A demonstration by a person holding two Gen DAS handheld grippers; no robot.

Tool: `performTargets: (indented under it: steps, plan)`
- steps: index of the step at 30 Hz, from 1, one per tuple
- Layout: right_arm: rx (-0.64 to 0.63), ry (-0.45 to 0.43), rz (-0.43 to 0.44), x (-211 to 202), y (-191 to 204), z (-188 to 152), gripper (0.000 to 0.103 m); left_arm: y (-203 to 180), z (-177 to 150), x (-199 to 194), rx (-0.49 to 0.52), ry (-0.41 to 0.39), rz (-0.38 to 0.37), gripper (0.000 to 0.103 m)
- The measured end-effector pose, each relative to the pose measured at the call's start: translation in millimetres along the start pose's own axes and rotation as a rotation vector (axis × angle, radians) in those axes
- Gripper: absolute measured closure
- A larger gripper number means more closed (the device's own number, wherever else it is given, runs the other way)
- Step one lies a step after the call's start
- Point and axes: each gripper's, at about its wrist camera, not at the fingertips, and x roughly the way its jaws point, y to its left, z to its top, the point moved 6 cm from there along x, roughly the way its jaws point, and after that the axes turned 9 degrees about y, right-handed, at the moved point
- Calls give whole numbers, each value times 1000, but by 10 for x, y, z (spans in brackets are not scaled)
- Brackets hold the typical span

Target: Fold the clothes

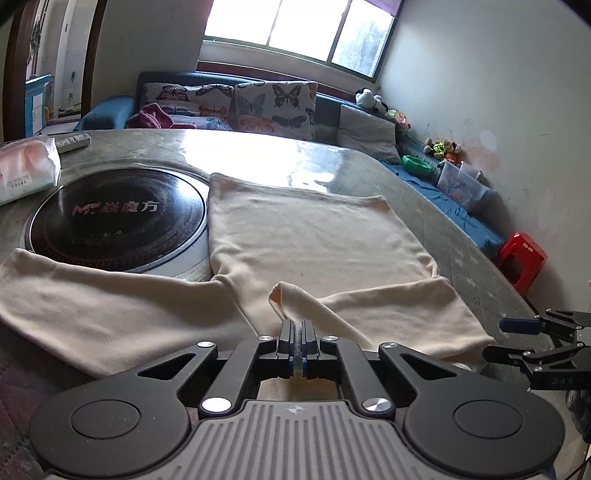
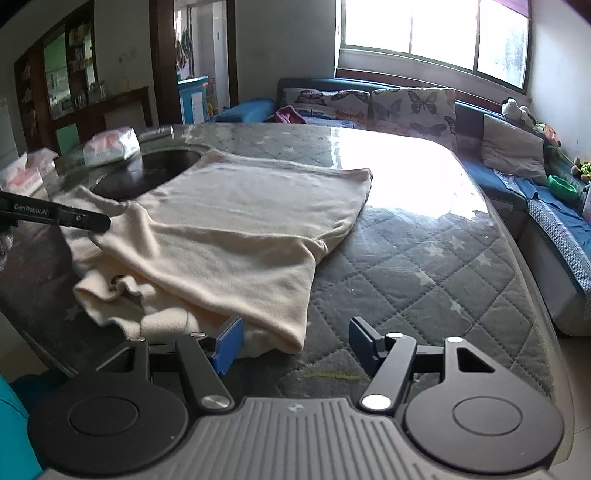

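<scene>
We've got the left claw pinched tight on the cream shirt at the table edge, right claw wide apart beside its sleeve.

I count one cream knit long-sleeved top; two white-and-pink tissue packs; two butterfly-print cushions; one red plastic stool.

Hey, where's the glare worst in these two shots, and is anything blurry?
Left wrist view: the window is blown out and whitens the tabletop behind the cream shirt. Right wrist view: the same glare patch sits beyond the shirt; fisheye bends the edges, and both look slightly soft.
</scene>
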Motion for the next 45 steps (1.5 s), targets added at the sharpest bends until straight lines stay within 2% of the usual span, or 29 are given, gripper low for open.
performTargets:
  steps: [4,8,12,19,23,29,32,38,42,45]
  plan:
    - [11,23,-15,15,-62,-30,38,49,-38,33,7,28,22,98]
    - [1,-5,-17,-69,-83,87,40,85,-14,0,17,16,45,97]
    - [-38,-36,18,-28,-5,295,47,19,65,-23,29,-10,16,96]
    - [-102,-50,99,281,217,601,60,-149,97,206,63,20,-26,96]
    - [-115,-30,107,476,248,657,60,-171,93,302,71,34,-28,96]
    - [-84,-5,95,569,122,608,68,-23,61,334,37,50,-14,96]
    - [-84,-4,82,552,99,620,68,-56,114,269,43,27,-18,95]
    - [-89,1,75,589,129,614,66,-223,175,356,55,12,-80,93]
    - [-86,0,76,593,133,618,65,-294,124,477,60,40,-80,93]
    - [-92,2,76,597,138,619,63,-302,70,461,93,46,-28,93]
